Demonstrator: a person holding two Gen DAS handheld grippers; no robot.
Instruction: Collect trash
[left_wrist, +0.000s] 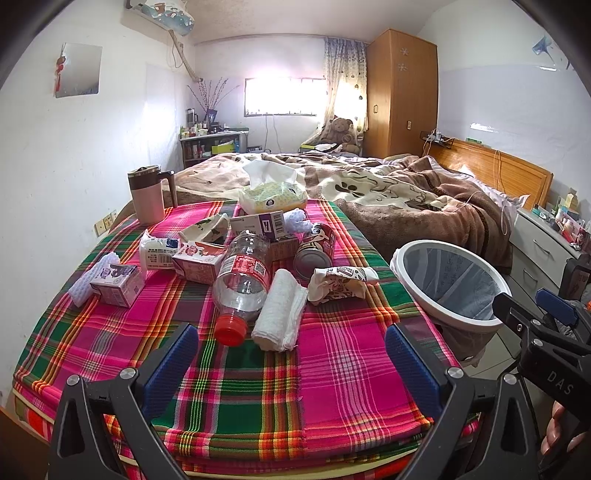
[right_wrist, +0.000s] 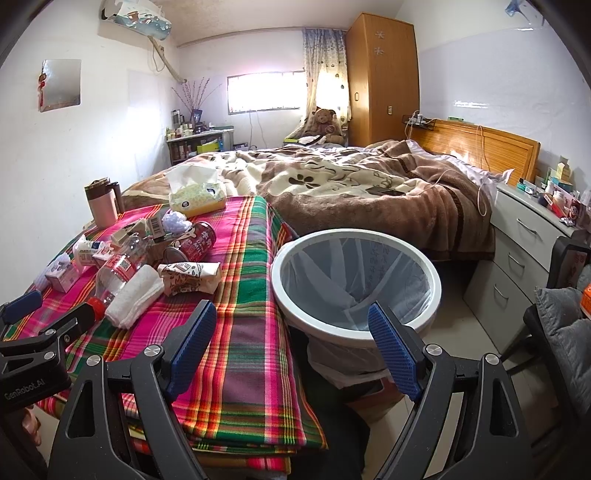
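Observation:
Trash lies heaped on the plaid cloth (left_wrist: 332, 369). The heap holds a clear bottle with a red cap (left_wrist: 242, 280), a rolled white towel (left_wrist: 280, 310), a crumpled printed wrapper (left_wrist: 340, 284), a red can (left_wrist: 316, 247) and small cartons (left_wrist: 199, 260). My left gripper (left_wrist: 291, 354) is open just short of the bottle cap and towel, holding nothing. To the right of the table a white-rimmed bin (right_wrist: 276, 273) with a clear liner stands open. My right gripper (right_wrist: 291, 321) hovers open and empty over the table edge and the bin's near rim.
A pink mug (left_wrist: 147, 194) and a tissue pack (left_wrist: 273, 194) stand at the table's far side. Behind is a bed with a brown blanket (right_wrist: 351, 192). White drawers (right_wrist: 517, 251) and a grey-cushioned chair (right_wrist: 561, 325) are at the right, past the bin.

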